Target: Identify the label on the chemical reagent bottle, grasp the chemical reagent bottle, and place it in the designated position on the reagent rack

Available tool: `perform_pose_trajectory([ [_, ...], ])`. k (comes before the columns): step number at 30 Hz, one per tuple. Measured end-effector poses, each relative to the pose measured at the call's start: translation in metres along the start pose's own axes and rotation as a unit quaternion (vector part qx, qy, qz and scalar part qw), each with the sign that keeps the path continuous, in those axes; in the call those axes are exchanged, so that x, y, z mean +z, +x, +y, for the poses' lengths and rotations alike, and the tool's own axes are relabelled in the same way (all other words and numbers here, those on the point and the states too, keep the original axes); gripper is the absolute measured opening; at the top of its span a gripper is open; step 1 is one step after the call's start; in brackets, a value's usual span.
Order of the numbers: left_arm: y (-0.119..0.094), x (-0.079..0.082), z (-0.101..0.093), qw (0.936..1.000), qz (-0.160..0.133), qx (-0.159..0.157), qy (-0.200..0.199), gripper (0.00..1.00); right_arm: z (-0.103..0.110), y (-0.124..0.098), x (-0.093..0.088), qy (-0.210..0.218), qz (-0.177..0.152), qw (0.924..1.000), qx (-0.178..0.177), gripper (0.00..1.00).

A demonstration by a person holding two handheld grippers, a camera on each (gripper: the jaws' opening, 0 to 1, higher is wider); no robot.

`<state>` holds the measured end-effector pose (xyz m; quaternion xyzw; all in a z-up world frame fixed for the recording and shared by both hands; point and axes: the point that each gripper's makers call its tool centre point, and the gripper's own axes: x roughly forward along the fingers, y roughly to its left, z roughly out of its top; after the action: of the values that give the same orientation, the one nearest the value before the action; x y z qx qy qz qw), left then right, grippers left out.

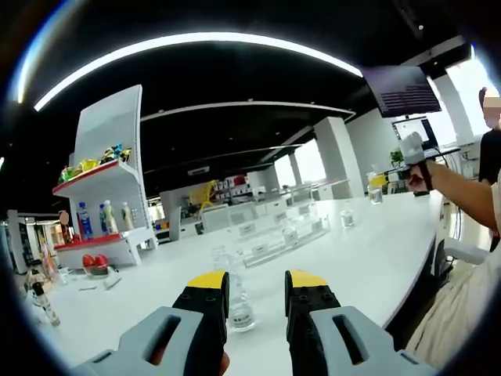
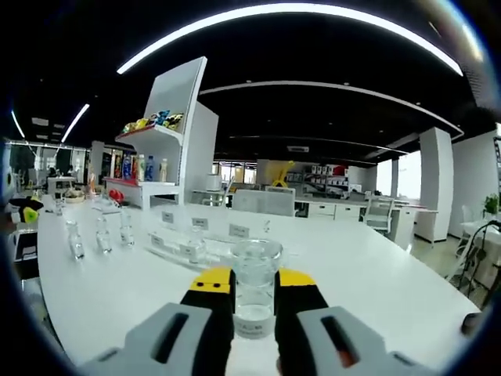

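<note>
In the left gripper view, the left gripper (image 1: 256,291) sits low over a long white table (image 1: 368,258), its two yellow-tipped jaws standing apart with a clear gap and nothing held between them. A small clear bottle (image 1: 239,301) stands upright on the table just past the jaw tips, showing through the gap, its long axis vertical and its neck up. Farther along the table lies a clear rack (image 1: 275,231) with white label cards on its front. Another small bottle (image 1: 347,216) stands alone to the right of the rack. At the far right a person's hand (image 1: 423,178) holds the right gripper (image 1: 381,180) raised over the table's far edge, with a bottle at its tip. A white shelf unit (image 1: 109,188) with coloured bottles stands on the left.

In the right gripper view, the right gripper (image 2: 254,291) has its jaws drawn in on a clear reagent bottle (image 2: 255,286), pressing on both its sides. The bottle is upright, its long axis vertical and its wide mouth up, with a white label low on its front; the writing is too small to read. Beyond it lies the rack (image 2: 205,235) with its label cards, and three small bottles (image 2: 100,235) stand in a row to the left on the table (image 2: 376,274).
</note>
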<state>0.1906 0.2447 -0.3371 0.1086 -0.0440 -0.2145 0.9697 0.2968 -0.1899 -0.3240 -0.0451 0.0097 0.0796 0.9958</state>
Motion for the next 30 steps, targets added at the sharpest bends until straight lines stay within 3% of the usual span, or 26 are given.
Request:
perform_pose_trajectory([
  [6,-0.001,-0.002,0.002,1.0,0.002,-0.001,-0.001,0.29,0.009,-0.002,0.012,0.002,-0.007,0.9999,0.011,0.19],
  [18,-0.001,-0.003,0.001,1.0,0.006,-0.007,-0.001,0.29,0.017,0.002,0.055,0.004,-0.032,0.999,0.03,0.19],
  [30,0.001,-0.011,-0.002,0.9995,0.021,-0.023,-0.001,0.29,0.016,0.012,0.094,-0.007,-0.049,0.9985,0.024,0.19],
])
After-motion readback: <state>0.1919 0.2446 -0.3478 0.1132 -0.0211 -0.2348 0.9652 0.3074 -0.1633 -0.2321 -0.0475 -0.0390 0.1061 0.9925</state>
